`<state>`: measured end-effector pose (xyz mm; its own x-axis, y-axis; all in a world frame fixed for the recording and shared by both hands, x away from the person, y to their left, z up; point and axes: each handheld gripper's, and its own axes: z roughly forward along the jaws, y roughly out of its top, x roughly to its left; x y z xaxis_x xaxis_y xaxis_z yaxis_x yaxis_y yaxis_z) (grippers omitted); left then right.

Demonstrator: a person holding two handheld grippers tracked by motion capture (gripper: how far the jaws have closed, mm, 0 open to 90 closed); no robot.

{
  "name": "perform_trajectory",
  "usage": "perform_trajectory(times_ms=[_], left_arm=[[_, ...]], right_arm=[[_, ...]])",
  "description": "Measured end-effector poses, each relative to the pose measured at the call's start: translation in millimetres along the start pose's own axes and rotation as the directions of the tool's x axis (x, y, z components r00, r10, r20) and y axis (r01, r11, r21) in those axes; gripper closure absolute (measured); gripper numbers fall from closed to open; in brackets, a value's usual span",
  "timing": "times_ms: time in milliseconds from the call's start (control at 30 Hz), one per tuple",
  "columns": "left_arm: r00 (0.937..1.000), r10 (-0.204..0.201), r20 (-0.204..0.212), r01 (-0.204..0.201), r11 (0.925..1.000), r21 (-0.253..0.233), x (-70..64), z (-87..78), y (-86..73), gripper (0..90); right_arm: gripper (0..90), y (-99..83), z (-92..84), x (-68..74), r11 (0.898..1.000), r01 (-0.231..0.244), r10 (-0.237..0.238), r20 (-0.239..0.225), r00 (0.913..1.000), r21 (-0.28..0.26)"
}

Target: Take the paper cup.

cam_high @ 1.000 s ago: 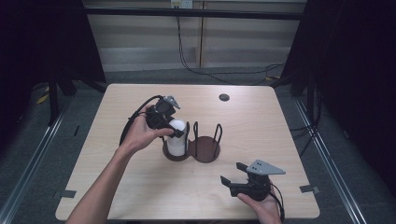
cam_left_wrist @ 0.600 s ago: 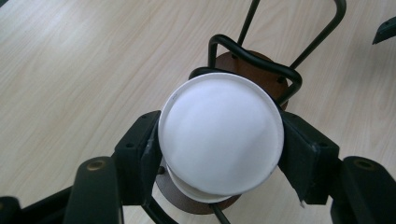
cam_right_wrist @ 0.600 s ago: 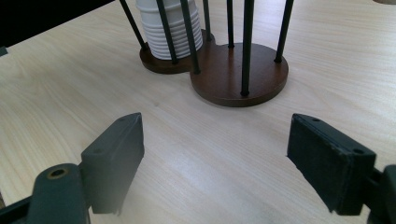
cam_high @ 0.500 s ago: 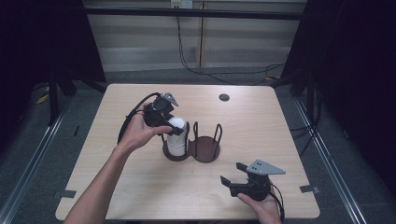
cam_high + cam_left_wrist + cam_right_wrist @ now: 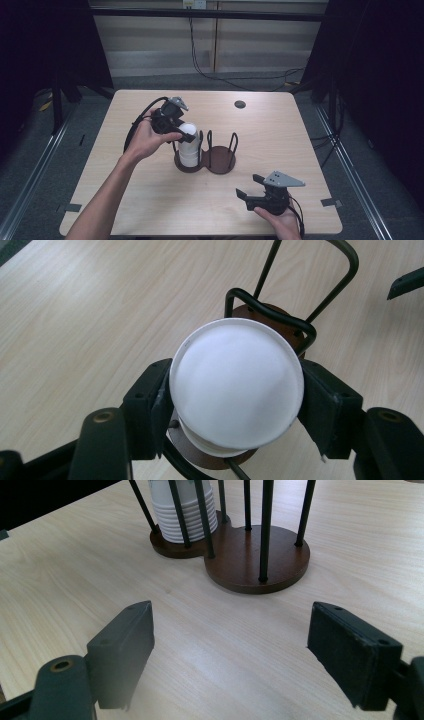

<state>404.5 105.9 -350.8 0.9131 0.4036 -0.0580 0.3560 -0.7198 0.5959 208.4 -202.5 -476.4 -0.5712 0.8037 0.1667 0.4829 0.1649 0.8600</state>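
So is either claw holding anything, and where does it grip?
The left claw grips the top white cup of the stack by its sides. The right claw holds nothing.

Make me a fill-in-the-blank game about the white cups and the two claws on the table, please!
1. The left claw is shut on the top ____ cup.
2. The stack of cups stands in the ____ ring of the wooden holder, as the high view shows it.
3. The right claw has its jaws ____, with nothing between them.
4. The small dark round spot lies on the ____.

Missing words: white; left; open; table
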Motion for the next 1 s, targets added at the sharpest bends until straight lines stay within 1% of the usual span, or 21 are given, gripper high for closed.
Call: perform_trajectory(times_ms=[33, 67, 133, 200, 233, 367, 533, 567, 600, 633, 700, 767, 800, 900, 933, 1000], left_arm=[[1.0, 0.004, 0.0, -0.004, 1.0, 0.001, 0.1, -0.9, 0.3, 35.8], [1.0, -0.002, -0.002, 0.002, 1.0, -0.008, -0.4, -1.3, 0.4, 35.9], [1.0, 0.007, 0.0, -0.007, 0.9999, -0.008, 0.1, -3.2, 0.6, 35.8], [1.0, -0.002, 0.0, 0.002, 0.9999, -0.017, -0.6, -4.4, 0.4, 35.9], [1.0, 0.003, 0.001, -0.003, 0.9999, -0.016, 0.0, -5.5, 0.4, 35.9], [1.0, 0.001, -0.005, -0.001, 0.9996, -0.029, -0.7, -9.1, 0.0, 36.0], [1.0, 0.007, -0.003, -0.007, 0.9994, -0.033, -0.3, -13.3, -0.2, 36.1], [1.0, 0.005, -0.008, -0.006, 0.9983, -0.058, -1.0, -15.4, -1.3, 36.2], [1.0, 0.003, -0.002, -0.004, 0.9976, -0.068, -0.3, -16.4, -2.0, 36.1], [1.0, -0.004, -0.002, 0.004, 0.9976, -0.069, 0.0, -16.8, -2.5, 36.2], [1.0, -0.002, -0.001, 0.001, 0.9976, -0.069, 0.3, -17.3, -2.7, 36.2], [1.0, -0.009, 0.003, 0.01, 0.9965, -0.083, -0.3, -20.1, -3.5, 36.3], [1.0, -0.008, -0.002, 0.008, 0.9964, -0.084, -0.3, -21.0, -3.6, 36.3], [1.0, -0.004, 0.001, 0.004, 0.9963, -0.086, 0.1, -22.7, -4.0, 36.3], [0.9999, -0.013, 0.001, 0.013, 0.9953, -0.096, -0.2, -24.3, -4.7, 36.3], [0.9999, -0.012, 0.001, 0.012, 0.995, -0.1, -0.1, -26.5, -5.0, 36.4]], right_arm=[[18.3, 0.0, 0.0, 0.1, 1.0, 0.001, -0.001, 0.0, 1.0, 0.0], [18.3, 0.0, 0.0, 0.2, 1.0, 0.001, -0.001, 0.0, 1.0, 0.0], [18.3, 0.0, 0.0, 0.1, 1.0, 0.001, -0.001, 0.0, 1.0, 0.0], [18.3, 0.0, -0.1, 0.1, 1.0, 0.0, 0.0, 0.0, 1.0, 0.0], [18.4, 0.0, 0.0, 0.0, 1.0, 0.001, -0.001, 0.0, 1.0, 0.0], [18.5, 0.0, 0.0, 0.3, 1.0, 0.001, -0.001, 0.0, 1.0, 0.001], [18.5, 0.0, -0.1, 0.1, 1.0, 0.001, -0.001, 0.0, 1.0, 0.001], [18.6, 0.1, -0.4, 0.5, 1.0, -0.003, 0.003, 0.002, 1.0, 0.002], [18.7, 0.1, -0.5, 0.5, 1.0, -0.002, 0.002, 0.002, 1.0, 0.002], [18.8, 0.1, -0.6, 0.5, 1.0, -0.001, 0.001, 0.0, 1.0, 0.002], [18.8, 0.1, -0.5, 0.5, 1.0, -0.001, 0.001, 0.001, 1.0, 0.002], [18.8, 0.1, 0.1, 0.4, 1.0, 0.002, -0.002, 0.0, 1.0, 0.002], [18.8, 0.1, 0.0, 0.7, 1.0, 0.0, 0.0, 0.001, 1.0, 0.003], [18.8, 0.1, 0.1, 0.6, 1.0, 0.003, -0.003, -0.001, 1.0, 0.004], [18.8, 0.1, -0.2, 0.7, 1.0, -0.002, 0.002, 0.001, 1.0, 0.003], [18.8, 0.1, -0.3, 0.5, 1.0, -0.002, 0.002, 0.001, 1.0, 0.003]])
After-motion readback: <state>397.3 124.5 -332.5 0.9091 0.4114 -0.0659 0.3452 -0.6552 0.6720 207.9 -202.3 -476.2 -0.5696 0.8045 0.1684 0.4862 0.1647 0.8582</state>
